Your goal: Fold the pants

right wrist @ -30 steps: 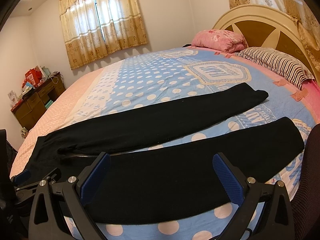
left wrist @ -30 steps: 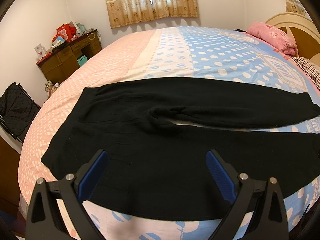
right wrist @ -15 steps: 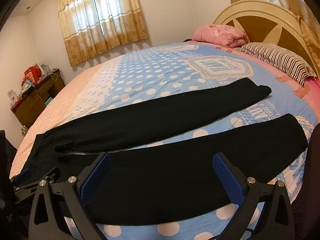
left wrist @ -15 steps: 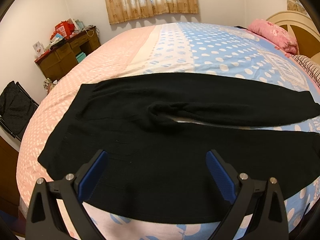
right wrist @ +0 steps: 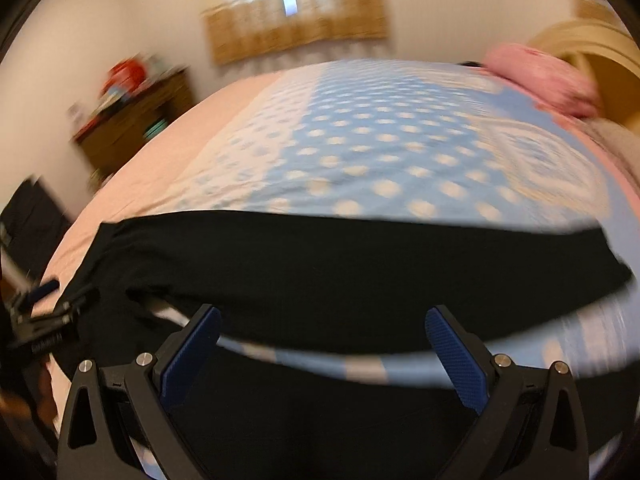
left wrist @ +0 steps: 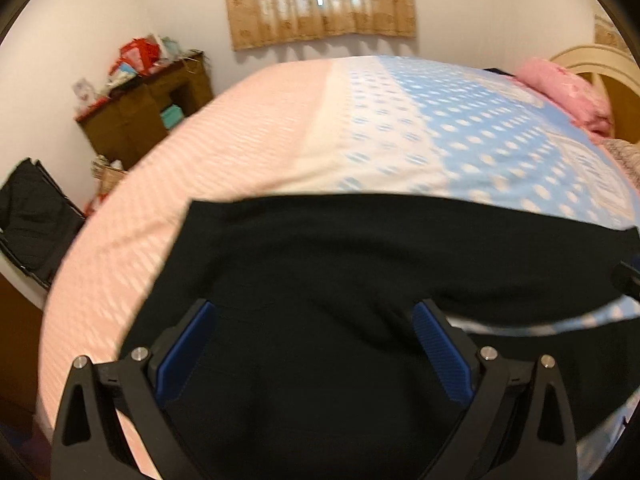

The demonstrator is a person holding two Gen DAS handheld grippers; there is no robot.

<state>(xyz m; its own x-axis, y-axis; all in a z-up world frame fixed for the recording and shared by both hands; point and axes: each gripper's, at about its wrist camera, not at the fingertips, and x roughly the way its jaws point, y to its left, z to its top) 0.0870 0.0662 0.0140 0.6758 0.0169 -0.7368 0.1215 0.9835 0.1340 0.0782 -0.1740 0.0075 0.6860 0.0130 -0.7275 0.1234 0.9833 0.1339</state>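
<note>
Black pants (left wrist: 360, 280) are spread flat across the near part of the bed (left wrist: 400, 140). Both the left claw (left wrist: 316, 344) and right claw (right wrist: 324, 352) are held spread above the fabric, nothing pinched.

Black pants (left wrist: 360, 264) spread flat, legs apart

Bed (left wrist: 280, 128) bears black pants (left wrist: 360, 264), apparently flat.

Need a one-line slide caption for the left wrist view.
Open left tool poised over black pants spread on a pink-and-blue polka-dot bedspread.
</note>
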